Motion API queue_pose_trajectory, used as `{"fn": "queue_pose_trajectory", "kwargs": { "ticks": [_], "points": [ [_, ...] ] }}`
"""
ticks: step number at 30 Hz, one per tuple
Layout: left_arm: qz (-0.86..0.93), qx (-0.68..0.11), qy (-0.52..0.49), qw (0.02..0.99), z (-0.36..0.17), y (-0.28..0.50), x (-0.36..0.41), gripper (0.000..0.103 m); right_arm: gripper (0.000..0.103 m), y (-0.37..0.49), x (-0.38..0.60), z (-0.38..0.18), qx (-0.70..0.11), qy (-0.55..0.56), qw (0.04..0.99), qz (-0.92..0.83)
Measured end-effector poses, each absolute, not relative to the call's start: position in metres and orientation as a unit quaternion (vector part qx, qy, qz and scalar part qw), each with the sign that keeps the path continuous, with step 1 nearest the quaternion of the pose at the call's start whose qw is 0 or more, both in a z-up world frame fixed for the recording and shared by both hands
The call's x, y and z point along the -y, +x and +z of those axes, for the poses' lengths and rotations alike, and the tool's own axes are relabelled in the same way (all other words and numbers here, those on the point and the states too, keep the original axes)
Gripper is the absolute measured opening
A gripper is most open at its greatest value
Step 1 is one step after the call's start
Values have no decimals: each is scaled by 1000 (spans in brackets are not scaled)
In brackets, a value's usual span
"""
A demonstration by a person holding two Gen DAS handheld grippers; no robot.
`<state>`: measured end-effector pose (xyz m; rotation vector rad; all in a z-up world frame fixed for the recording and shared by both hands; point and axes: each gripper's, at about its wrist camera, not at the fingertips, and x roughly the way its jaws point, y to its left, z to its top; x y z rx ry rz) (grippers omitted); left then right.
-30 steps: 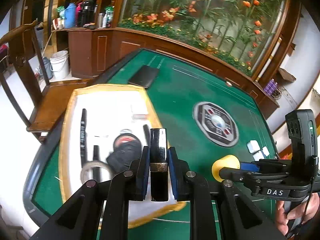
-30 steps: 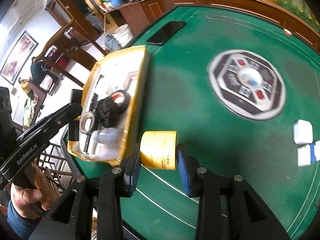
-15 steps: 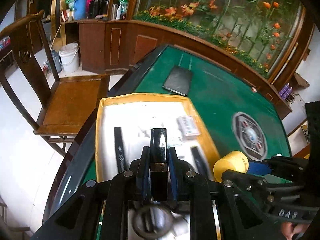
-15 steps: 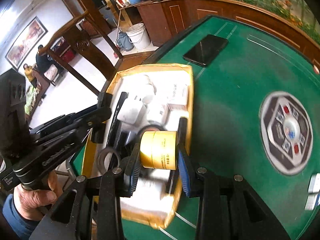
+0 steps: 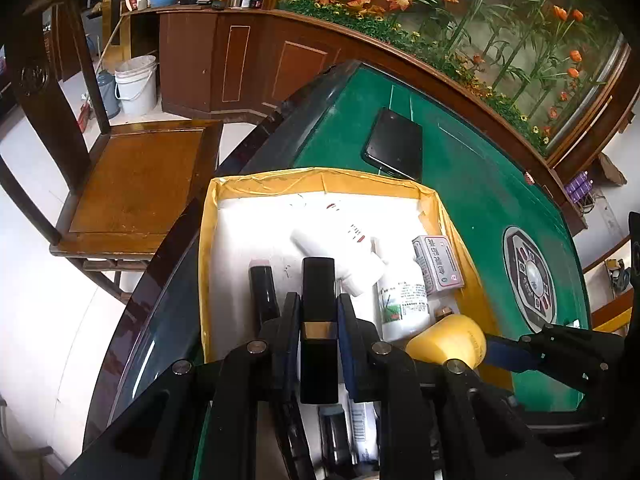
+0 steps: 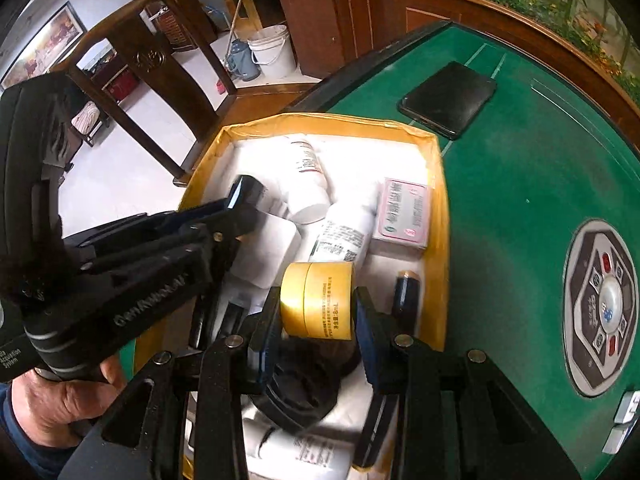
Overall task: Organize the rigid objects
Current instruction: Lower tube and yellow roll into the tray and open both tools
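My left gripper [image 5: 319, 312] is shut on a black rectangular tube with a gold band [image 5: 318, 320] and holds it over the yellow-rimmed tray [image 5: 312, 178]. My right gripper [image 6: 316, 312] is shut on a yellow cylindrical jar [image 6: 318, 300] and holds it above the same tray [image 6: 438, 216]; the jar also shows in the left wrist view [image 5: 448, 340]. The tray holds white bottles [image 6: 306, 176], a pink-and-white box [image 6: 402, 214], dark tubes [image 5: 264, 292] and a black round item [image 6: 304, 388].
The tray sits at the corner of a green felt table [image 6: 532, 184]. A black phone [image 6: 448, 98] lies beyond the tray. A round control panel [image 6: 602, 312] is set in the table's middle. A wooden chair [image 5: 136, 176] stands beside the table.
Both grippers have moved forward and left over the tray with their objects. The tray's contents now fill the view under both grippers.
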<state>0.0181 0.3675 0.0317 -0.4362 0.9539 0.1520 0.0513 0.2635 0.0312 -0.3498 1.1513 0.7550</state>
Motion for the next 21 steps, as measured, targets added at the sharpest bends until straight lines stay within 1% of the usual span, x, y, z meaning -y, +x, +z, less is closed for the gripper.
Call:
{"fn": "queue_pose_trajectory", "kwargs": {
  "ticks": [12,13,14,16,17,18,19,20,21],
  "points": [
    [76,-454,-207,863,30,18,-379,19,34,46,-273,24,-528,-176,759,337],
    [76,-454,-209,863,30,17,-379,23,34,45,-273,23,-529,-177,759,336],
    [77,-452,-211,863,30,15,-379,30,34,43,-273,22,-530,-177,758,335],
    [76,-448,-215,864,33,12,-380,42,34,41,-273,23,-529,-178,760,333],
    [73,-446,-217,865,34,10,-379,45,36,40,-274,24,-529,-176,760,335],
    [74,-444,-214,867,37,8,-378,46,42,39,-275,24,-528,-174,760,337],
    [76,-441,-210,869,39,6,-377,50,44,37,-275,24,-526,-172,761,339],
    [80,-437,-204,872,43,1,-376,54,45,34,-276,26,-523,-175,762,340],
    [81,-434,-204,874,46,-1,-376,56,45,32,-276,27,-519,-178,763,341]
  ]
}}
